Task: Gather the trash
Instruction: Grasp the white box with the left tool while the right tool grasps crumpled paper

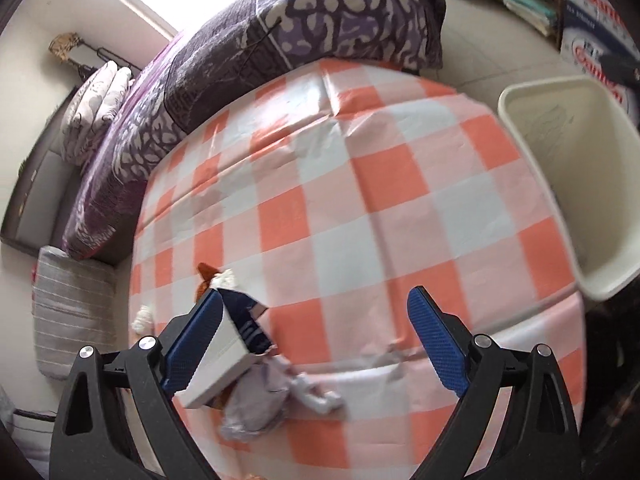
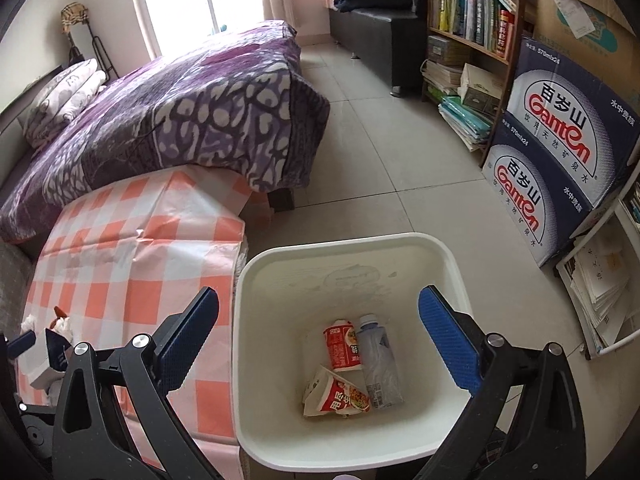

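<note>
1. Bedroom clutter frames everything: a bed under a purple patterned blanket point(image 2: 168, 120) at the back left, a wooden bookshelf point(image 2: 476, 16) and stacked blue-and-white water cartons point(image 2: 560, 152) to the right, pale floor tiles between.
2. Leftmost on the orange-and-white checked surface point(image 1: 360, 208) lies what remains to collect: a small white-and-navy carton point(image 1: 228, 352), a crumpled greyish wrapper point(image 1: 264, 404) beneath it, and orange-and-white scraps point(image 1: 212, 280) just behind.
3. My left gripper point(image 1: 316, 344) points down over that pile with its jaws spread wide. The carton sits against the left blue pad, but the other pad stands well apart, so I judge nothing is clamped yet.
4. Further right, my right gripper point(image 2: 320, 340) hangs above the white plastic bin point(image 2: 452, 264), jaws wide apart and empty.
5. Inside the bin lie two red-and-white snack cups point(image 2: 340, 368), one squashed, and a crushed clear plastic bottle point(image 2: 378, 364); that part looks done.
6. By my reckoning the job is past halfway: three pieces are binned, and the little heap at the surface's left edge is still to be moved across.
</note>
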A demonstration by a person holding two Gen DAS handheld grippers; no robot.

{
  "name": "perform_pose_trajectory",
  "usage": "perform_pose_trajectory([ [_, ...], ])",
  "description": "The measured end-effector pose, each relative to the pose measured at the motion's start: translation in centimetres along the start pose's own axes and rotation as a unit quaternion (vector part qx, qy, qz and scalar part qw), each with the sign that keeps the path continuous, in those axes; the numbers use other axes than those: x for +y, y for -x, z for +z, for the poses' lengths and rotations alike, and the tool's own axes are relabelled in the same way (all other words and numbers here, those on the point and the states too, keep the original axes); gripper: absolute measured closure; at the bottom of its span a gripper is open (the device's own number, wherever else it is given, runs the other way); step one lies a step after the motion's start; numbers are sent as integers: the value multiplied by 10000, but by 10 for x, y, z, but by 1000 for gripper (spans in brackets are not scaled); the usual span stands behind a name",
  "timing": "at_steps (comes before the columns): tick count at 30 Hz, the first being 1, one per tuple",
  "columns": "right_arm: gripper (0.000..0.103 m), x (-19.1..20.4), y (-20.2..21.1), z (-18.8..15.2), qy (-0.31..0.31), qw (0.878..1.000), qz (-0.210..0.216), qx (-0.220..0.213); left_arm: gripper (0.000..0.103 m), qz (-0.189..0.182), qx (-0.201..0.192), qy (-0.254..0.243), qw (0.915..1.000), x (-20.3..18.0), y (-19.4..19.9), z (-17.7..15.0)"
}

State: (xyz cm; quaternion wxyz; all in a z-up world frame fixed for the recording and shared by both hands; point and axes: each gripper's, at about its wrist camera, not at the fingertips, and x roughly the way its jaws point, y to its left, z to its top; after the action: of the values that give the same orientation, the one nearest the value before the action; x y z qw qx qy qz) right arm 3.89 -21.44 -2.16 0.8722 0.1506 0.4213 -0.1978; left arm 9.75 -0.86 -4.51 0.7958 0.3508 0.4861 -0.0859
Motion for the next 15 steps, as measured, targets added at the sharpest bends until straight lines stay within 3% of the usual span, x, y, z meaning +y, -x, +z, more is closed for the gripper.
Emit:
perform_pose_trajectory([
  [7,7,34,-11,-8,316,9992,150,209,12,77,469,-561,9973,41,-28,-27],
  [15,7,79,-18,-18,803,9953,401,361,12,-589,736,169,9954,101,-77,-48],
])
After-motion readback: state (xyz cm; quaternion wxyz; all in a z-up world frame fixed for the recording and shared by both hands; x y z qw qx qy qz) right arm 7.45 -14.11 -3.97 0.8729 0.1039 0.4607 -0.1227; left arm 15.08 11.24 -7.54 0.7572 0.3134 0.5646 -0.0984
